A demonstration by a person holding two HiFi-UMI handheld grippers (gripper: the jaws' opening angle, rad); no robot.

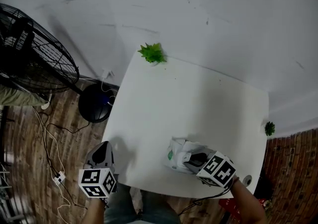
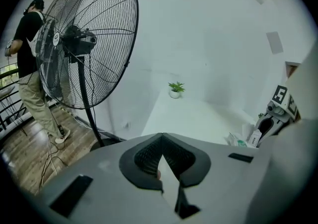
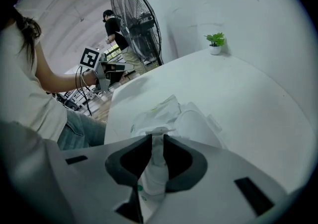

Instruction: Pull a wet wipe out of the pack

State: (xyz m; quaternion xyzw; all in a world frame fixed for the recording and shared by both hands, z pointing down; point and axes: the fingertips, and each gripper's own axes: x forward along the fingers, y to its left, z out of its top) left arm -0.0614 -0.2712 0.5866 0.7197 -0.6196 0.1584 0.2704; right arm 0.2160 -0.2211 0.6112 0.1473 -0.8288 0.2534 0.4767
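Right gripper view: right gripper (image 3: pixel 157 138) fingers pinch limp white strip (image 3: pixel 155 168) of wipe pack (image 3: pixel 169 113); probably light, tears easily. Left gripper (image 2: pixel 162 138) fingers together.

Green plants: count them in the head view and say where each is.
2. The larger plant stands at the table's far left corner; the smaller plant shows by its right edge, on it or just beyond, unclear. More may be hidden.

The right gripper (image 1: pixel 198 160) hides much of the wipe pack (image 1: pixel 175 155), its print too small to read; the fan (image 1: pixel 33 53) is cropped
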